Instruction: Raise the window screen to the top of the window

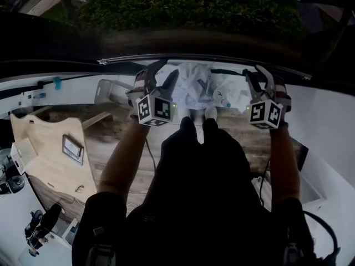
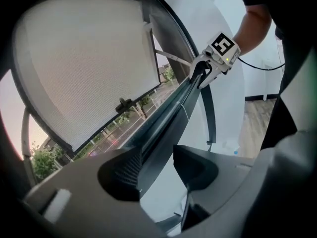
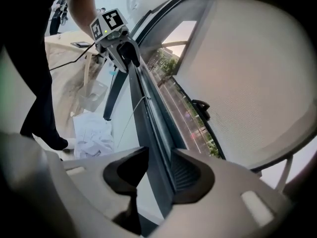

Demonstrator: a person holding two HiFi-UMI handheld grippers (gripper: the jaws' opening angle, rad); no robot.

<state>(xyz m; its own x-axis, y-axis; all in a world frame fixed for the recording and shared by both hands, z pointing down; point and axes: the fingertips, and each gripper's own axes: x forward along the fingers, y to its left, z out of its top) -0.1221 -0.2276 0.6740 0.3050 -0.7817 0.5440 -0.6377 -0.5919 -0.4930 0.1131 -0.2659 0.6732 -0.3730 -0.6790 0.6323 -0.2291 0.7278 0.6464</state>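
**Window.** Dark frame. Its lower rail runs diagonally through both gripper views and curves across the top of the head view. Outside, a hedge lies below, and the gripper views show a street and trees.

**Window screen**. Pale mesh fills the upper part of the opening. Its bottom bar sits well above the lower rail, with a strip of open outdoor view between them (so the screen is part-way up, off the sill). The top edge is out of frame, so I cannot tell how near the top it is.

**Person.** Stands at the window with dark legs and bare forearms reaching forward, one tool in each hand.

**Floor.** A wooden board lies at the left. A crumpled white heap lies under the window, between the two tools.

**Left tongs**. At the left stretch of the lower rail, pointing forward and down. The jaws are wide and straddle the rail. The ribbed pad lies close alongside the rail, and the other pad stands clear with white wall showing in the gap. Nothing is gripped.

**Right tongs**. Further along the same rail, mirrored. The jaws are wide with the rail between them, one pad close to it and the other apart. Nothing is gripped.

**Pull tab**. Small and black, on the bottom bar, well apart from both tools.
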